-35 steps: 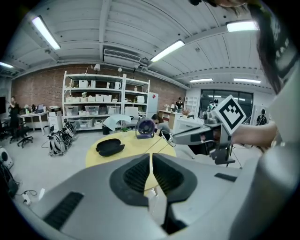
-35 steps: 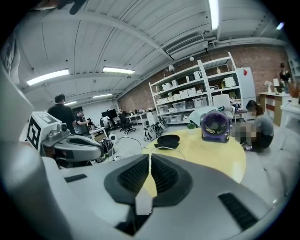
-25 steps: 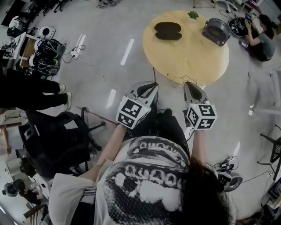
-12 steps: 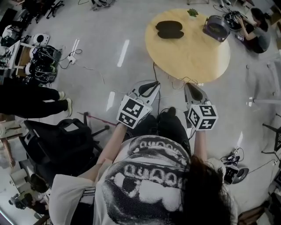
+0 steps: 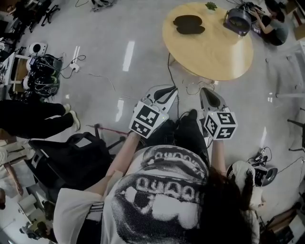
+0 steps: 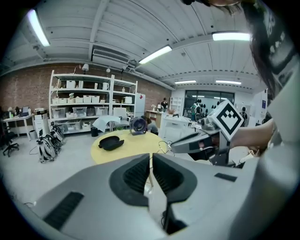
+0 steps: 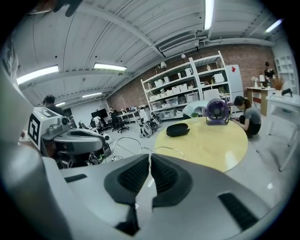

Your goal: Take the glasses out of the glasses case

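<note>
Between the two grippers, in the air over the floor (image 5: 143,71) and just short of the table's near edge, the glasses (image 5: 194,87) are hanging, already out of the case (image 5: 189,24). The left gripper (image 5: 171,91) is pressing its jaws together on a thin wire of the frame, and the right gripper (image 5: 206,91) is doing the same on its side. Each gripper view is showing only a hairline slit between the pads, with the wire running into it. The glasses' long axis is running left to right across the person's front. The wire rims are lying beyond the jaw tips, toward the table (image 5: 214,57), and the side wires are coming back to the jaws. The case is lying open on the far left part of the round table, its two dark halves touching, its long axis also running left to right. It is sitting near the far rim, well apart from the glasses. A fan (image 5: 237,20) is standing at the far right rim, and a small plant (image 5: 210,5) is sitting at the far edge between fan and case. Everything nearer on the tabletop is showing bare wood right up to the near edge. Open floor is spreading to the left of the table, while a black chair (image 5: 71,157) is crowding the person's left side.
</note>
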